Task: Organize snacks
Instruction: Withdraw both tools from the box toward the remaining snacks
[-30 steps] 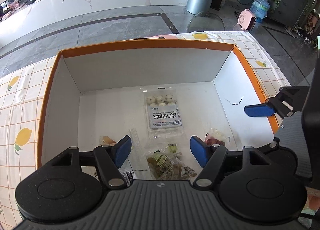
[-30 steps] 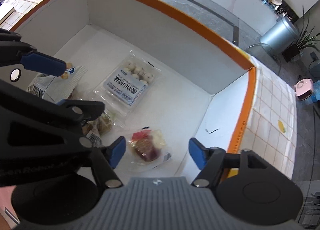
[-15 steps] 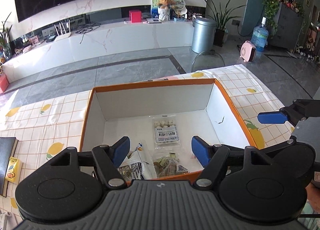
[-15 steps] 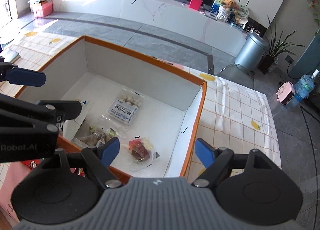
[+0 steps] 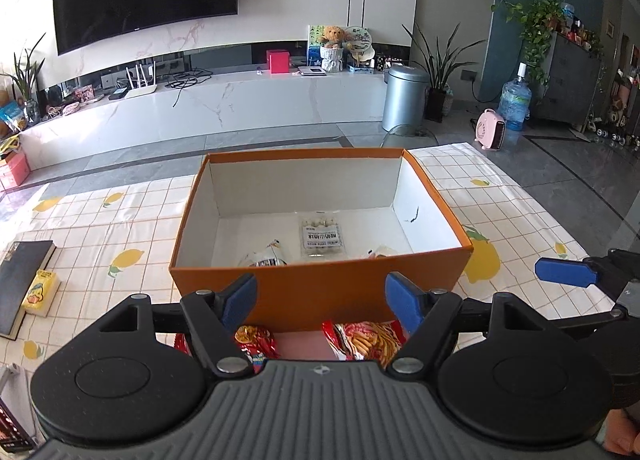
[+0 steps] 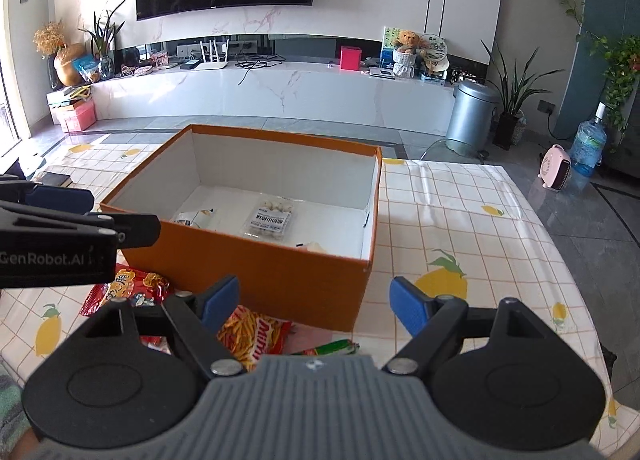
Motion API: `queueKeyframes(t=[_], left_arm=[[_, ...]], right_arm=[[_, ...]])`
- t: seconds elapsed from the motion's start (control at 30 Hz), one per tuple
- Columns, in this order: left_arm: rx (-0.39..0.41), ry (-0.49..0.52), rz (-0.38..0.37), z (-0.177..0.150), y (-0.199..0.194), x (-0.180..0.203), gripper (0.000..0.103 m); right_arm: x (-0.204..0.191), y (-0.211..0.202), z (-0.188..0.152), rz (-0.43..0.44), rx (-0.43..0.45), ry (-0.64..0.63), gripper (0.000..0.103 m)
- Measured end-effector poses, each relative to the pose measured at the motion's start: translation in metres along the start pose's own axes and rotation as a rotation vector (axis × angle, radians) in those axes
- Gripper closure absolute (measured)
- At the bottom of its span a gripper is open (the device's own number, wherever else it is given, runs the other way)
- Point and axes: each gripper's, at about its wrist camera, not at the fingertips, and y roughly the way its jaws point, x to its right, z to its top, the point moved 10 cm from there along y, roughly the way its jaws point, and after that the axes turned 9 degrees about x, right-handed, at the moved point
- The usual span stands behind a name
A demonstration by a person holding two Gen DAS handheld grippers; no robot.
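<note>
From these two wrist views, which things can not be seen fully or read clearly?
- Left wrist view: the red snack bags are half hidden by the left gripper.
- Both views: the orange box near wall hides the snacks lying nearest it.
- Right wrist view: the clear packet label is too small to read; the green-wrapped snack is cut off by the right gripper.

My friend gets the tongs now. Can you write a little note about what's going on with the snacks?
Left tongs: open, empty, jaws just opened wider.
Right tongs: open, empty.
Both hover at the near side of the orange box.
Done: the white-ball pack and two or more other small packs lie inside the box.
Left: the red snack bags and the stick-snack bag lie on the tablecloth in front of the box, plus a green-and-red wrapper. Put them in next.
</note>
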Motion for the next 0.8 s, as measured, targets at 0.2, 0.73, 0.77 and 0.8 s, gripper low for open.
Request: queueKeyframes(t=[0.2, 0.73, 0.77, 0.8], left_arm=[[-0.031, -0.022, -0.020, -0.025, -0.007, 0.002, 0.017], [-0.145, -0.109, 0.032, -0.080, 0.019, -0.030, 0.017], [-0.144, -0.109, 0.037, -0.081, 0.020, -0.032, 0.017], [-0.144, -0.110, 0.040, -0.083, 0.021, -0.034, 0.017]], right_arm=[[0.003, -0.010, -0.036, -0.019, -0.025, 0.085, 0.023], [-0.006, 0.027, -0.094, 0.027, -0.165, 0.210, 0.024], [-0.010, 0.029, -0.094, 0.032, -0.170, 0.210, 0.024], [-0.012, 0.032, -0.094, 0.037, -0.172, 0.208, 0.024]])
